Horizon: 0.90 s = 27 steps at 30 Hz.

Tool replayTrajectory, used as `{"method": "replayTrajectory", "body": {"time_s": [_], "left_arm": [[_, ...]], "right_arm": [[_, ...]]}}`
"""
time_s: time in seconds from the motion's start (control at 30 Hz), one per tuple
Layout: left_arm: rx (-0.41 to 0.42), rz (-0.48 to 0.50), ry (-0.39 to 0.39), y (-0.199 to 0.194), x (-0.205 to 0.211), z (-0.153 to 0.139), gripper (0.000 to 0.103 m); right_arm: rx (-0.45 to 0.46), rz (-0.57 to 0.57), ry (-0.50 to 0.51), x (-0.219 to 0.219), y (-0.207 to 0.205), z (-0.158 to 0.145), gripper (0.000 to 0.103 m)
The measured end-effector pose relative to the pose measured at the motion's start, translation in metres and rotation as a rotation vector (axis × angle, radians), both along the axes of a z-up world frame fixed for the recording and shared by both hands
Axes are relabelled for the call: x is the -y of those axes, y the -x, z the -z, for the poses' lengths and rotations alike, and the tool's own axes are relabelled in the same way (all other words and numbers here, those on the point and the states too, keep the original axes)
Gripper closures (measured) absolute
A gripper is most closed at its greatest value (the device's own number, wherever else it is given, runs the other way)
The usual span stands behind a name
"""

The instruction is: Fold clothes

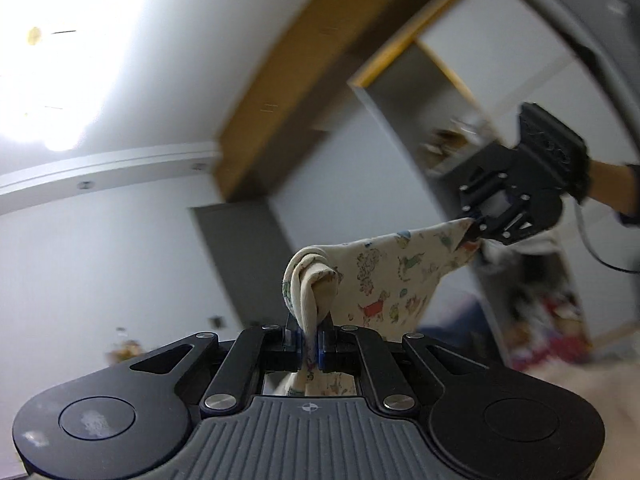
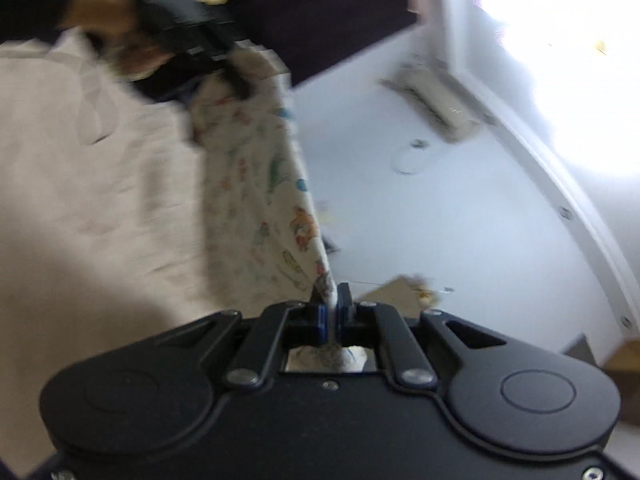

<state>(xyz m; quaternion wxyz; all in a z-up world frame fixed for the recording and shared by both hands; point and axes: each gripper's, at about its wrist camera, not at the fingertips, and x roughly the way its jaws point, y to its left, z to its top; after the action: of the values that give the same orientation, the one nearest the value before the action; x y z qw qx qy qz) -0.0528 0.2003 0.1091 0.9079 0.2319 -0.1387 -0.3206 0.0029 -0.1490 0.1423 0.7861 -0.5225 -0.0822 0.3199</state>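
Left wrist view: sits close behind my left gripper (image 1: 309, 344), facing slightly up at wall and ceiling.
Right wrist view: close behind my right gripper (image 2: 332, 316), tilted, blurred.
Shared: printed cloth (image 1: 384, 280) between them; each view shows the other gripper.

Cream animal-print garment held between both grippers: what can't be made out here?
- Cream animal-print garment: its type and lower part, cut off behind the left gripper in the left wrist view.
- Same garment's print: smeared by motion blur in the right wrist view.
- Right gripper: shut on a bunched edge; which part, unclear.
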Motion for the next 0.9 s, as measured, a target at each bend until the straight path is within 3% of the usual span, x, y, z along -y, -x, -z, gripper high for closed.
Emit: {"method": "replayTrajectory", "body": {"time_s": [0.17,0.27,0.3,0.33,0.43,0.6,0.77,0.9], "left_arm": [[-0.186,0.081,-0.084,0.093,0.012,0.134,0.098],[-0.208,0.009,-0.047,0.114,0.018,0.167,0.094],[-0.205,-0.036,-0.023,0.121,0.019,0.176,0.077],[-0.194,-0.071,-0.011,0.126,0.021,0.182,0.060],[-0.134,-0.121,-0.034,0.130,0.026,0.179,0.047],[-0.205,-0.143,-0.062,0.124,0.024,0.172,0.039],[-0.119,-0.195,-0.152,0.131,0.030,0.159,0.023],[-0.103,-0.185,-0.168,0.123,0.033,0.158,0.014]], "right_arm": [[-0.222,-0.079,0.152,0.035,0.135,0.127,0.100],[-0.265,-0.097,0.132,0.036,0.158,0.158,0.098],[-0.254,-0.103,0.116,0.038,0.156,0.157,0.094],[-0.243,-0.109,0.101,0.041,0.155,0.156,0.081],[-0.211,-0.128,0.054,0.047,0.152,0.154,0.050],[-0.159,-0.118,0.013,0.058,0.168,0.162,0.046],[-0.168,-0.106,-0.001,0.071,0.176,0.158,0.046],[-0.168,-0.104,0.009,0.075,0.172,0.154,0.046]]}}
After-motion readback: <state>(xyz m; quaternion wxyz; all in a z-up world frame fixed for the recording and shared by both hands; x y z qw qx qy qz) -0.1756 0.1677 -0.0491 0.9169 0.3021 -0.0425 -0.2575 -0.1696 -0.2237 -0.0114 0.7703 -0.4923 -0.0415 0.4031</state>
